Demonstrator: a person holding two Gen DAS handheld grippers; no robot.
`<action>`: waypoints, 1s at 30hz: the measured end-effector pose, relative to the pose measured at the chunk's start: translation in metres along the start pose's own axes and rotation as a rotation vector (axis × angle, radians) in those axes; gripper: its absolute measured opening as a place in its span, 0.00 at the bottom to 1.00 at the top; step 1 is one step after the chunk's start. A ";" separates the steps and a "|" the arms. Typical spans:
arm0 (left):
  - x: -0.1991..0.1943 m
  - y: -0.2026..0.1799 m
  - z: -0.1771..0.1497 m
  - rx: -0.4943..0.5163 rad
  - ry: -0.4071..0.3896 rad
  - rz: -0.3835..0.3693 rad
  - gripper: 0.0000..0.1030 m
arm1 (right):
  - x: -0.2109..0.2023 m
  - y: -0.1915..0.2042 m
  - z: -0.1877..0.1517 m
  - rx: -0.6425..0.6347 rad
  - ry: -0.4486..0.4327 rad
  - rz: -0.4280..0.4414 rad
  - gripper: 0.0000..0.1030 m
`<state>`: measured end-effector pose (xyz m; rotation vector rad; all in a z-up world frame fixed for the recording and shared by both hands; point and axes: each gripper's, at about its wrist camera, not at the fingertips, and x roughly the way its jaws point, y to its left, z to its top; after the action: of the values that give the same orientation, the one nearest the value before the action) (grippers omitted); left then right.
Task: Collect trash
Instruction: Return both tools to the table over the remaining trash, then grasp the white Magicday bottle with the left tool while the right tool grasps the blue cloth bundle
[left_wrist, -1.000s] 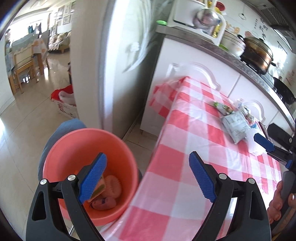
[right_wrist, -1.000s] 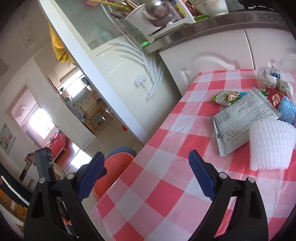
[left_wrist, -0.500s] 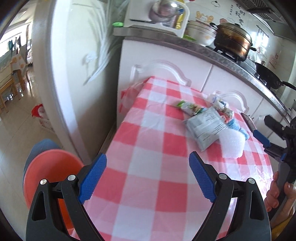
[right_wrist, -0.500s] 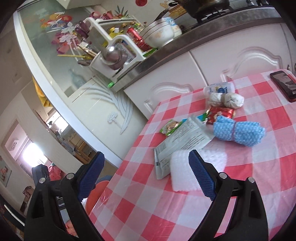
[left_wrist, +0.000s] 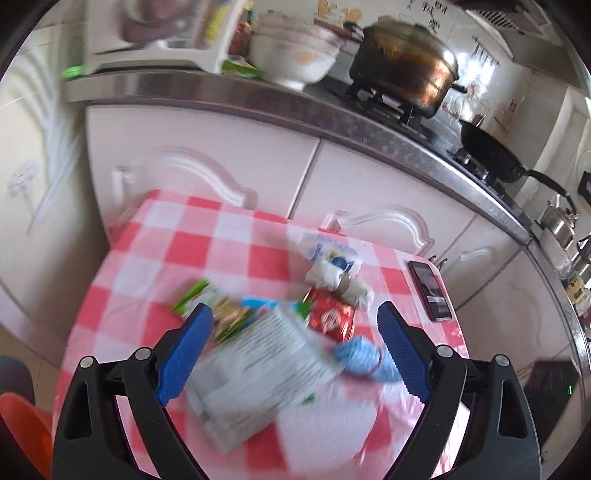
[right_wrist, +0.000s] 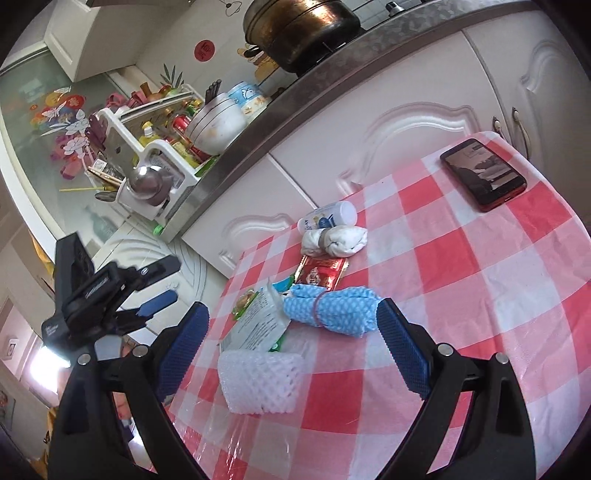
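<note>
A heap of trash lies on the red-checked table (right_wrist: 461, 295): a white printed bag (left_wrist: 258, 365) (right_wrist: 258, 325), white foam netting (right_wrist: 262, 380) (left_wrist: 325, 428), a blue netted roll (right_wrist: 332, 308) (left_wrist: 365, 358), a red wrapper (right_wrist: 321, 271) (left_wrist: 330, 317), a green snack packet (left_wrist: 218, 310), a white rag bundle (right_wrist: 334, 238) and a small white bottle (right_wrist: 327, 218). My left gripper (left_wrist: 293, 354) is open just above the white bag; it also shows in the right wrist view (right_wrist: 147, 306). My right gripper (right_wrist: 293, 354) is open above the foam netting. The orange bin (left_wrist: 18, 428) shows at the lower left.
A red-cased phone (right_wrist: 482, 175) lies at the table's far right corner. White cabinets (left_wrist: 207, 162) and a steel counter stand behind the table, with a pot (left_wrist: 402, 81), a wok (left_wrist: 491, 151), bowls (right_wrist: 218, 127) and a rack.
My left gripper has swung from over the orange bin to above the trash heap. My right gripper has turned toward the heap and come closer. Both stay open.
</note>
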<state>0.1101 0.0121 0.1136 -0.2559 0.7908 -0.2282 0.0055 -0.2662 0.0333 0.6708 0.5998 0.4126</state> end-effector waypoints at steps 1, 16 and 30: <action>0.015 -0.008 0.009 0.002 0.017 0.004 0.87 | -0.001 -0.004 0.001 -0.002 -0.004 -0.008 0.90; 0.200 -0.044 0.078 -0.112 0.275 0.165 0.80 | -0.005 -0.034 0.010 0.044 -0.024 0.001 0.90; 0.214 -0.042 0.058 -0.071 0.366 0.148 0.64 | 0.003 -0.039 0.007 0.041 0.008 -0.009 0.90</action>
<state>0.2937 -0.0824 0.0223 -0.2241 1.1774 -0.1070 0.0189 -0.2954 0.0103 0.7055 0.6201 0.3959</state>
